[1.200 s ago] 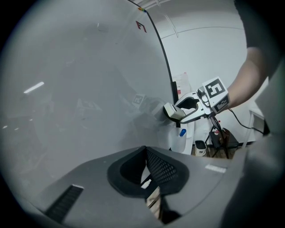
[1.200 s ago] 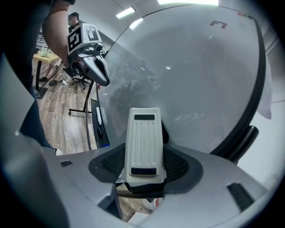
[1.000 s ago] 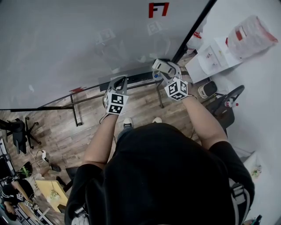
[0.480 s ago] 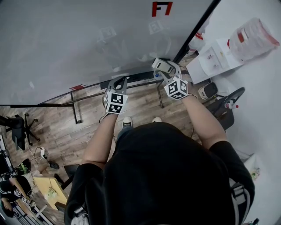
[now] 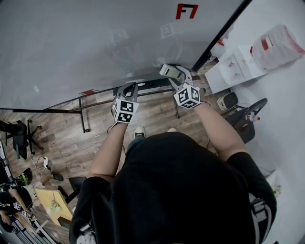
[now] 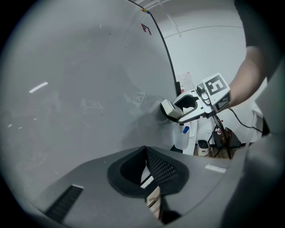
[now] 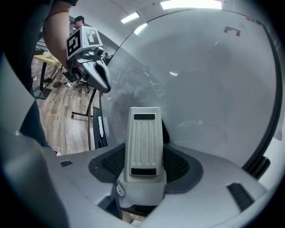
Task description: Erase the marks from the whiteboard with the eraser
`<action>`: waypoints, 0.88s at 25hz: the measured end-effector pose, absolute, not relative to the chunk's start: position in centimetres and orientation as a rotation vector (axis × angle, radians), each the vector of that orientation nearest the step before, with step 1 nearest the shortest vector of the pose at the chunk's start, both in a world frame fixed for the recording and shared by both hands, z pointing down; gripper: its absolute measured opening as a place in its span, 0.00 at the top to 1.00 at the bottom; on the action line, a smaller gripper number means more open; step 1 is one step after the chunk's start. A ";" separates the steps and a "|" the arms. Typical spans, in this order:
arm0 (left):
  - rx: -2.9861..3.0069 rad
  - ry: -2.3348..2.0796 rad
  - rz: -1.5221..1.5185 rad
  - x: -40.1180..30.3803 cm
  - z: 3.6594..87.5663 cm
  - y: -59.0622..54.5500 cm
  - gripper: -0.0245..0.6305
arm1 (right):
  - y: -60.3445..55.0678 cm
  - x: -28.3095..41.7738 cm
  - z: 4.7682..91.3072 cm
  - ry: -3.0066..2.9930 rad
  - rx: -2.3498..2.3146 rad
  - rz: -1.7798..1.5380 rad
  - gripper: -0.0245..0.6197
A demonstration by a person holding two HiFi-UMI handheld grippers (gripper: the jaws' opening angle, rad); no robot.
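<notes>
The whiteboard (image 5: 95, 43) is seen from above, standing upright on a black wheeled stand over the wooden floor (image 5: 66, 143), with the person close in front of it and both arms raised toward its lower part. The right gripper (image 5: 177, 76) is held against the board near its black right-hand frame edge (image 5: 221, 35), and its jaws are clamped on the eraser (image 7: 143, 142), a pale ribbed block whose long body is gripped between the dark pads and pointed at the board. In the left gripper view the front end of the eraser appears to be pressed onto the grey board surface, meeting its own dim reflection there. The left gripper (image 5: 131, 86) is held just to the left of the right one, lower on the board and apart from it; its jaws are brought together with nothing between them. The marker cubes (image 5: 125, 110) of both grippers are turned up toward the head camera. A red mark (image 5: 186, 10) is visible high on the board, above the right gripper and well apart from the eraser, and a smaller red mark (image 5: 87, 92) is seen at the bottom edge, to the left of the left gripper. Faint grey smears are spread over the board between these marks. Beyond the frame edge, at the right, a white appliance (image 5: 233, 62) is placed against the wall.
</notes>
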State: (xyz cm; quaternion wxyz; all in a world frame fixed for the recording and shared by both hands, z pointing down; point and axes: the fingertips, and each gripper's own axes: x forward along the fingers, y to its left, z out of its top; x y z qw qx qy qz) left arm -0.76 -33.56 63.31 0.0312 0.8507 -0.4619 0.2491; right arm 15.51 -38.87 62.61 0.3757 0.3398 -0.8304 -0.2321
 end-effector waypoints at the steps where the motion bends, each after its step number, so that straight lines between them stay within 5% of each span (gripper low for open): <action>1: 2.618 -1.427 0.768 -1.1 63.3 -33.5 0.94 | -38.8 15.0 62.6 -2.128 0.866 -0.599 0.57; 22: 2.606 -1.423 0.781 -4.8 63.6 -33.4 0.94 | -38.4 10.0 63.4 -2.149 0.849 -0.591 0.57</action>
